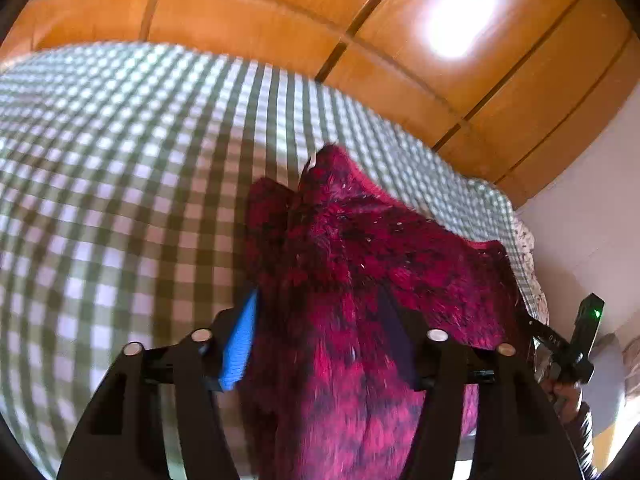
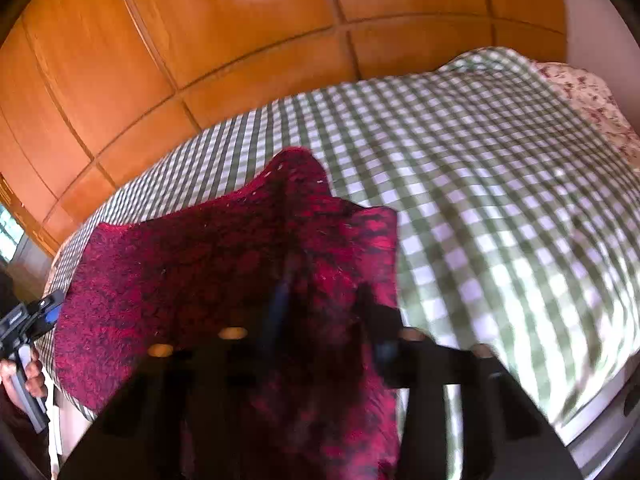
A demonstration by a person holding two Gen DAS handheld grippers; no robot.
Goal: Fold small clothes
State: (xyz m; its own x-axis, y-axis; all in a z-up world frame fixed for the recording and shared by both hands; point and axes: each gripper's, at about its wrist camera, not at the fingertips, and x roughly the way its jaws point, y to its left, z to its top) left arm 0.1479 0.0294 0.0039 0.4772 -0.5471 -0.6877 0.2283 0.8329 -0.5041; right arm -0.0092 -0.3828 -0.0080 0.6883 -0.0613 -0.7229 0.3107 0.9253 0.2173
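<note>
A fuzzy red-and-black knit garment hangs stretched between my two grippers above a green-and-white checked bed cover. My left gripper is shut on one edge of the garment, cloth bunched between its blue-padded fingers. In the right wrist view the same garment drapes over my right gripper, which is shut on its other edge. Each view shows the other gripper at the garment's far end: the right gripper and the left gripper.
The checked cover spreads over the whole bed. A floral pillow lies at the bed's far corner. Orange wooden wardrobe panels stand behind the bed. A white wall is at the right.
</note>
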